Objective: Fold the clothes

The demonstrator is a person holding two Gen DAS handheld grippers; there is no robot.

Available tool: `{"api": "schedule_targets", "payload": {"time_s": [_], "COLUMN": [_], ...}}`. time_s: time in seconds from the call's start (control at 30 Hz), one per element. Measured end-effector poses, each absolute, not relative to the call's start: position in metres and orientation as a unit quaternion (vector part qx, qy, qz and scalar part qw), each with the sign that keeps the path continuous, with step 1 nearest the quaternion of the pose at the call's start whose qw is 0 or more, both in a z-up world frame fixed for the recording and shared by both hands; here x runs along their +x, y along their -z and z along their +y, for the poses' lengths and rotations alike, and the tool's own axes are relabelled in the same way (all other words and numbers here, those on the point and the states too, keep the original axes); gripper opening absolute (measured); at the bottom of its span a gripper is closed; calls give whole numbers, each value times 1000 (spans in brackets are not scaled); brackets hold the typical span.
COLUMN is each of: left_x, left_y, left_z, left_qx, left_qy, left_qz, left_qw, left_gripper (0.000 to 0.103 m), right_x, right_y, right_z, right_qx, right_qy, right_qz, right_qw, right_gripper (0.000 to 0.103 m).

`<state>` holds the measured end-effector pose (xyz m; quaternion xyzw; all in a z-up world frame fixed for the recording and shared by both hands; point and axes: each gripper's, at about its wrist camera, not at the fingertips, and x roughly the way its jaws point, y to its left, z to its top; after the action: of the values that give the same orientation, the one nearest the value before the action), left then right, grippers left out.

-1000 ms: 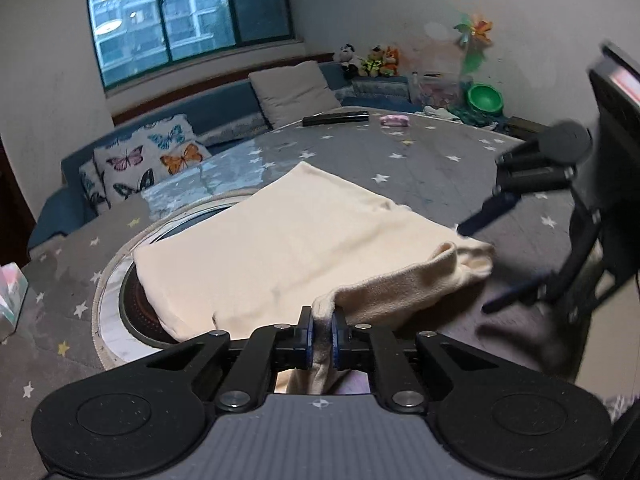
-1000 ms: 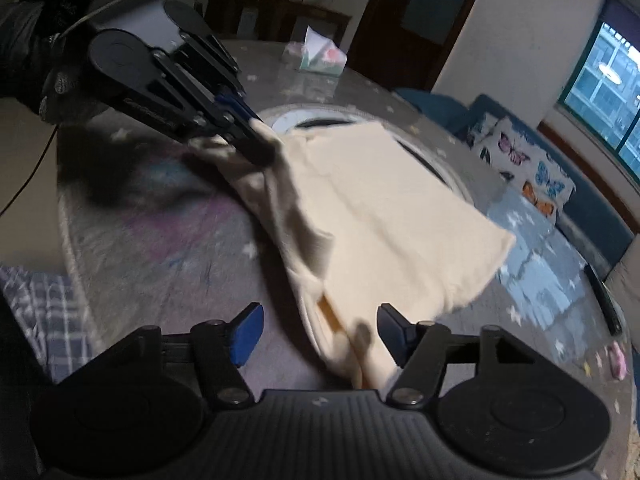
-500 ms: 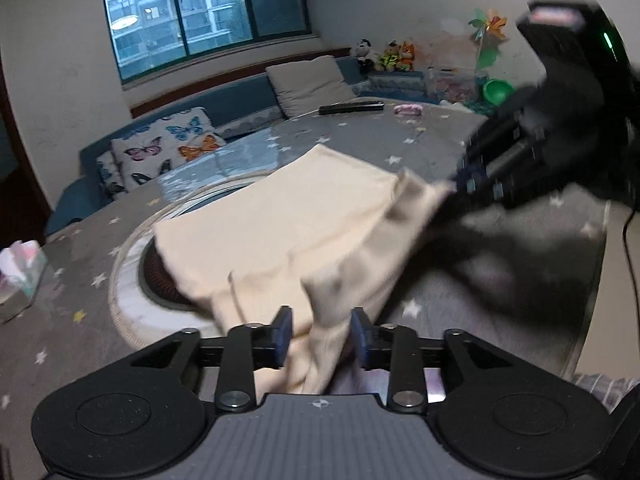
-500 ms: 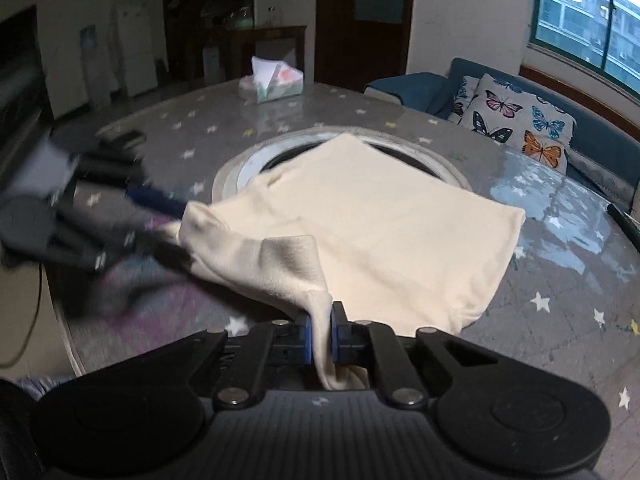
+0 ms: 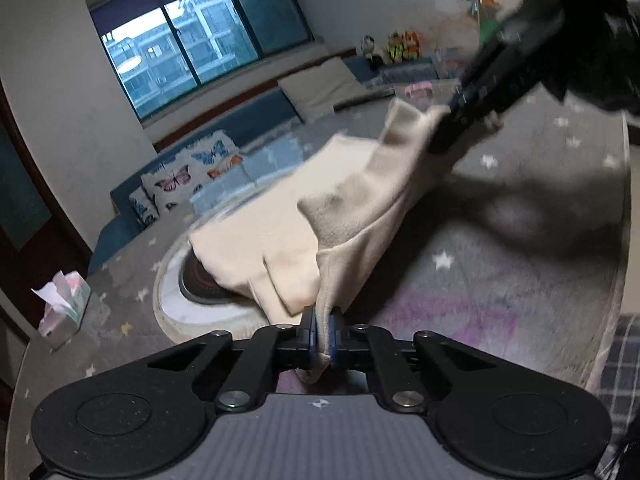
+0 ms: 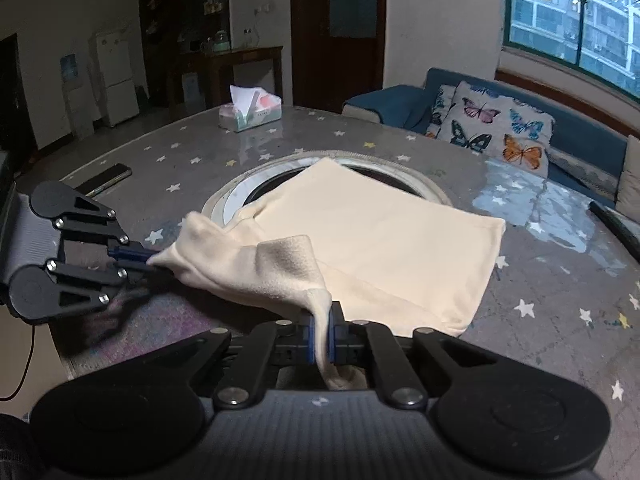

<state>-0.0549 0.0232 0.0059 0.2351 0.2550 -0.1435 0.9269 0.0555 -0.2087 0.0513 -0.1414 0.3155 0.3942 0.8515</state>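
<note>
I have both claws pinched tight on the cream garment point(image 6: 372, 240), each on its near edge. My left claw point(image 5: 322, 334) has its blue pads closed on a bunched fold, with a little cloth poking out behind the pads. My right claw point(image 6: 322, 338) is closed the same way, a strip of fabric hanging down between its pads.

Between the two grips the near edge of the garment is lifted off the tabletop point(image 6: 560, 300) and sags in a soft ridge. The rest of the garment lies flat, spread over the round inset ring point(image 6: 224, 200) in the middle of the tabletop, covering most of its dark centre. In the right wrist view my left claw point(image 6: 136, 258) sits at the near-left corner of the garment; in the left wrist view my right claw point(image 5: 452, 120), blurred, holds the garment's far-right corner.

Beyond the garment, at the far edge of the tabletop, stands a tissue box point(image 6: 250, 114). A dark flat remote point(image 6: 106, 178) lies to the garment's left. Behind the garment a butterfly-print cushion point(image 6: 496, 130) rests on the blue sofa point(image 6: 592, 140).
</note>
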Motion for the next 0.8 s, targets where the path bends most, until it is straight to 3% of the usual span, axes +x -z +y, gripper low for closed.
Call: {"api": "schedule_targets", "payload": {"time_s": [0.47, 0.8], "left_x": [-130, -43], "left_y": [-86, -98], "left_z": [34, 34], "left_qx": [160, 155], "left_qy": [182, 172], "left_qz": [263, 259], "left_qw": [934, 938], "left_gripper": [5, 5], "right_x": [-43, 12], "right_y": [-94, -113], "right_z": [-249, -241], "right_qx": [-123, -128], "right_qy": [-430, -399], "right_qz": [310, 310], "right_qw": [839, 853], "right_gripper": [5, 5]}}
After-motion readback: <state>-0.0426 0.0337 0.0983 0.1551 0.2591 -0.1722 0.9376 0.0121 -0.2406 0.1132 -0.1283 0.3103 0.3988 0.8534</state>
